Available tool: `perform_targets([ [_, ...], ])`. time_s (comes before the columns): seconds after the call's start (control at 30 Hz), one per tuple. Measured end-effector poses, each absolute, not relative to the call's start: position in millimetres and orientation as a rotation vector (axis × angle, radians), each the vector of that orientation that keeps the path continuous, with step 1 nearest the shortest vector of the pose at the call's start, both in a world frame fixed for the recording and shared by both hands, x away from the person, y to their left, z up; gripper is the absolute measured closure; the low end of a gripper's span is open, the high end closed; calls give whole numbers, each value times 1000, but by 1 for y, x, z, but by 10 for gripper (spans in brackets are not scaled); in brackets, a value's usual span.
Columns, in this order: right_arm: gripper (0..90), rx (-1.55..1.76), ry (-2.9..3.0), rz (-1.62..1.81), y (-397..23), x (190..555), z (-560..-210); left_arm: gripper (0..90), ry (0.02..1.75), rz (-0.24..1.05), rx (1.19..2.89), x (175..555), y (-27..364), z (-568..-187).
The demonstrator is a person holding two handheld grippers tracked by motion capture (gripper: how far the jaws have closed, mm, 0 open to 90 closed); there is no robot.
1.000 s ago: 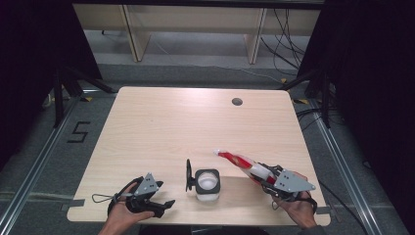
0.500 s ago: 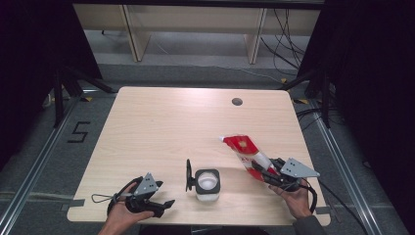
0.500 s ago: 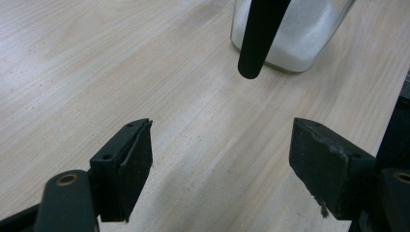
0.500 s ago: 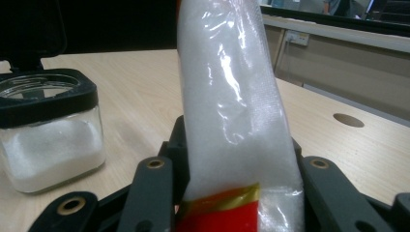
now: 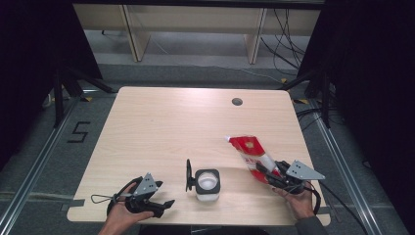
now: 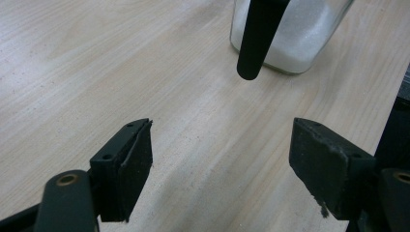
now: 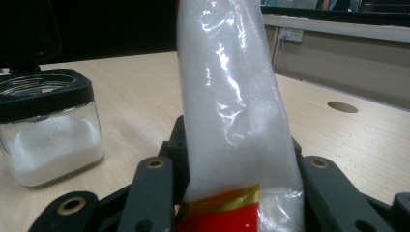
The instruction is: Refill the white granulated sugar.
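High view overhead facing forward, both gripper views low, close, sharing the jar (image 5: 207,183).

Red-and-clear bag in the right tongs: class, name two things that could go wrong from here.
1. The right tongs pinch the bag at one end, its white contents hanging beyond the jaws; it may sag or slip.
2. The glass jar stands open with its lid hinged up, and the left tongs are open beside it; a knock could spill it.

Glossy clear plastic bag (image 7: 232,111), glass jar (image 7: 51,130), matt pale wood table (image 5: 161,127).
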State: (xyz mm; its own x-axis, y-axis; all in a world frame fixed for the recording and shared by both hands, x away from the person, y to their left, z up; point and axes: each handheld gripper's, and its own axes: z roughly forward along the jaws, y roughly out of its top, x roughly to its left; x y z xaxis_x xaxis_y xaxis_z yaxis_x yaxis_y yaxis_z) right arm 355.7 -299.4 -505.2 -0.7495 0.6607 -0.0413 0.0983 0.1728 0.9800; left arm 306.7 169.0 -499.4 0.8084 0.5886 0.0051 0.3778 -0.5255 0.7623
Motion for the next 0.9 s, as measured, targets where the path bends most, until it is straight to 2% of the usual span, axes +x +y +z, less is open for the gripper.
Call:
perform_targets([
  [0.9,638,755,2064,1435,-311,331,-492,230,748,309,2162,306,168,-501],
])
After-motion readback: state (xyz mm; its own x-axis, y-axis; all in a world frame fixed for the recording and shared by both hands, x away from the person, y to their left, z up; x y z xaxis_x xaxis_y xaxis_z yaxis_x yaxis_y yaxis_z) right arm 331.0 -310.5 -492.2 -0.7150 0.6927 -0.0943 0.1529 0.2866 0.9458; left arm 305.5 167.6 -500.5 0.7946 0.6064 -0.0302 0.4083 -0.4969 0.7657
